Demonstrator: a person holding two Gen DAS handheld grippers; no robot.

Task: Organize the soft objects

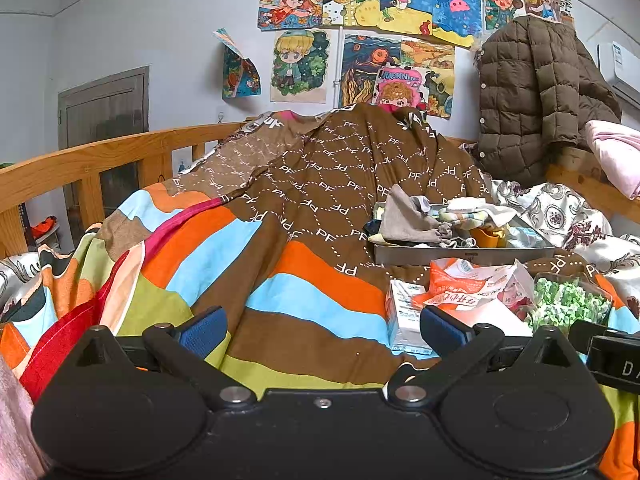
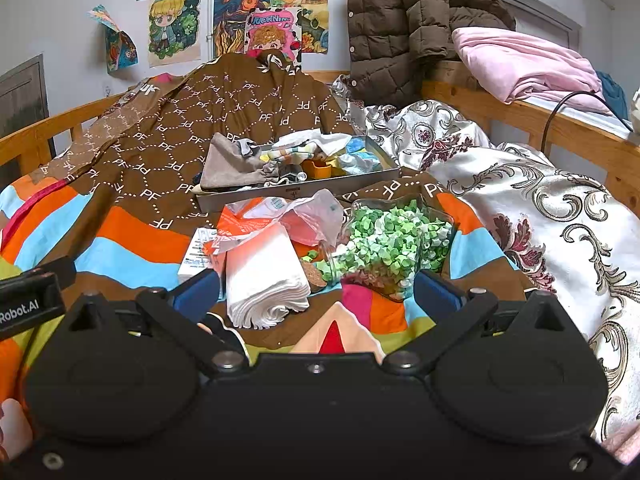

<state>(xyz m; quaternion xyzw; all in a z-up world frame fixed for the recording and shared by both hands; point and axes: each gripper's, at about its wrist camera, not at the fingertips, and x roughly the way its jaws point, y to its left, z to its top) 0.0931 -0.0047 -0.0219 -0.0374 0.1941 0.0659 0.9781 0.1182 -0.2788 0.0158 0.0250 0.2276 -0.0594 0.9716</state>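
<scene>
- The left gripper [image 1: 322, 330] has its blue-padded fingers [image 1: 202, 332] spread wide; nothing lies between them, and they hang above the striped quilt [image 1: 224, 264] without gripping it.
- In the left wrist view, at about 2 o'clock from that gripper, a white carton [image 1: 402, 316] lies just beside the right pad, which overlaps it in the picture; whether they touch I cannot tell.
- The right gripper [image 2: 316, 294] is also wide open and holds nothing. A folded stack of white cloths [image 2: 266, 280] lies in the gap between its fingers [image 2: 438, 294], nearer the left one; contact cannot be told.
- At 1 o'clock from the right gripper a tipped glass jar [image 2: 384, 244] of green paper stars lies on the quilt, its cork [image 2: 314, 276] loose beside the mouth and a few stars spilled out.
- At 12 o'clock, beyond the cloths, an orange-and-white plastic bag [image 2: 276, 216] lies crumpled against the front wall of a grey metal tray [image 2: 248, 200].
- The tray is heaped with soft things: a taupe drawstring pouch [image 2: 236, 168] hanging over its left rim, a checked cloth [image 2: 296, 152] and an orange cup [image 2: 316, 169].
- A brown puffer jacket [image 2: 404, 28] hangs at 1 o'clock far back, a pink blanket [image 2: 520, 62] on the wooden rail to its right.
</scene>
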